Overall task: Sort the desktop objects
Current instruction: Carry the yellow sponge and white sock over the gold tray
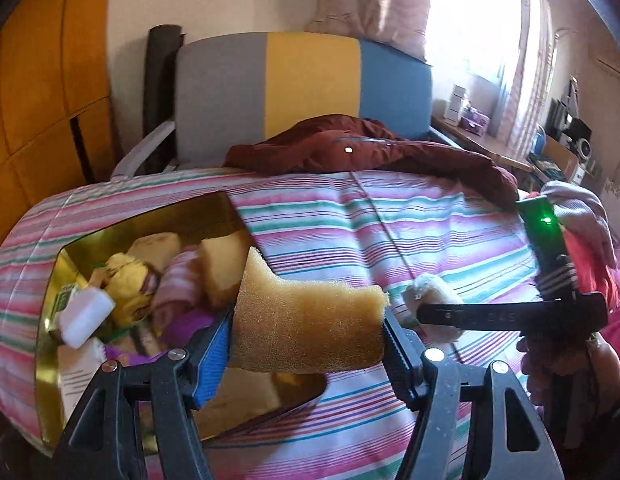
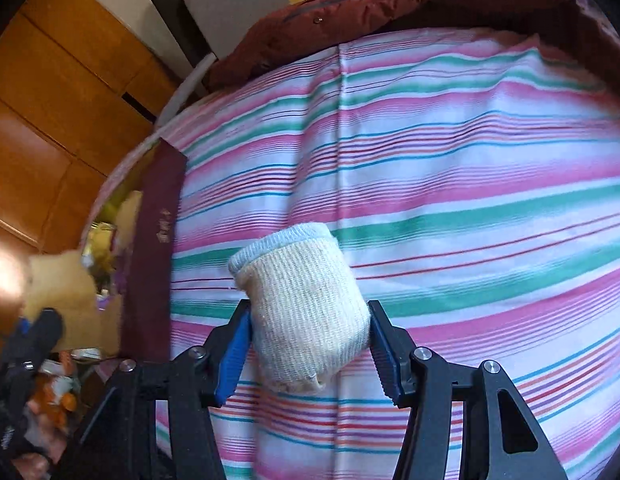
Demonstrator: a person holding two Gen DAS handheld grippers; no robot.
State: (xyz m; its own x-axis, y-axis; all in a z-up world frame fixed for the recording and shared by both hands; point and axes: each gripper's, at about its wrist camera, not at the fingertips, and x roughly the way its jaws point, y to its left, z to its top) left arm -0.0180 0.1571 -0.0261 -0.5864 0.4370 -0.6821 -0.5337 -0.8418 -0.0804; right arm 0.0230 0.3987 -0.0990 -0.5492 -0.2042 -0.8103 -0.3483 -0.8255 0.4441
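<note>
Left tongs (image 1: 308, 334) clamped on the yellow sponge (image 1: 306, 320) just beside the gold tin (image 1: 50, 300) on the striped bed (image 1: 389, 232), right tongs (image 2: 310, 344) squeezing the rolled sock (image 2: 306, 312) over the bedspread, so carry each fully over the tin before letting go.

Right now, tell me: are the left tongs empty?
No. The left tongs are clamped on a yellow sponge, its sides pressed between both pads above the edge of the gold box.
</note>
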